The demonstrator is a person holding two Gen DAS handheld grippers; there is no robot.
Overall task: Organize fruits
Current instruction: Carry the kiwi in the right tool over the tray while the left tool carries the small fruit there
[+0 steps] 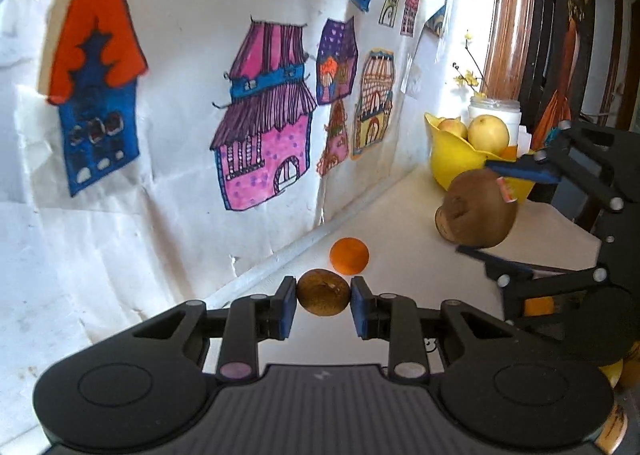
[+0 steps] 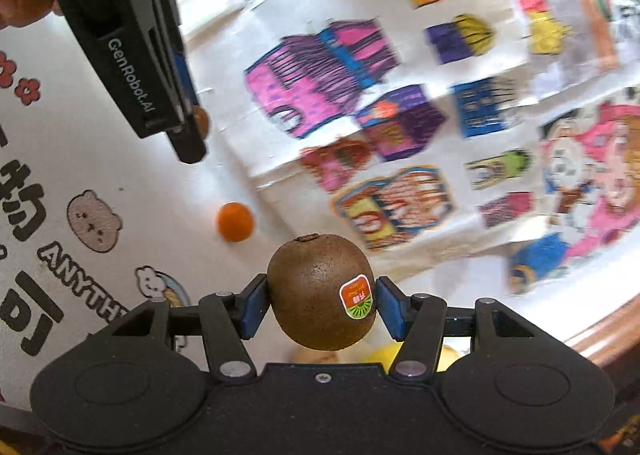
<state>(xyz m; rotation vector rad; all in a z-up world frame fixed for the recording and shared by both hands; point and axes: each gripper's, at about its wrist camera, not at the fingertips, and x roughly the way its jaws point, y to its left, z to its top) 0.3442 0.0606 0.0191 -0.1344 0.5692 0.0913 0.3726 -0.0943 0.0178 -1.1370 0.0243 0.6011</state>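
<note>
Gripping a small kiwi (image 1: 323, 292), the left gripper (image 1: 323, 305) is shut tight — the right gripper (image 2: 320, 305) clamps a stickered kiwi (image 2: 321, 291), orange (image 2: 235, 221) at ten o'clock.

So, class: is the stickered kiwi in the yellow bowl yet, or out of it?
Out. The stickered kiwi is clamped in the right gripper, in the air beside the yellow bowl, which holds pale fruit.

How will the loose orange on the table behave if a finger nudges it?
The orange looks round and lies free on the flat table, so it would probably roll rather than slide. Nothing touches it; the wall behind might stop it. It looks small and firm, so likely light and not fragile.
</note>
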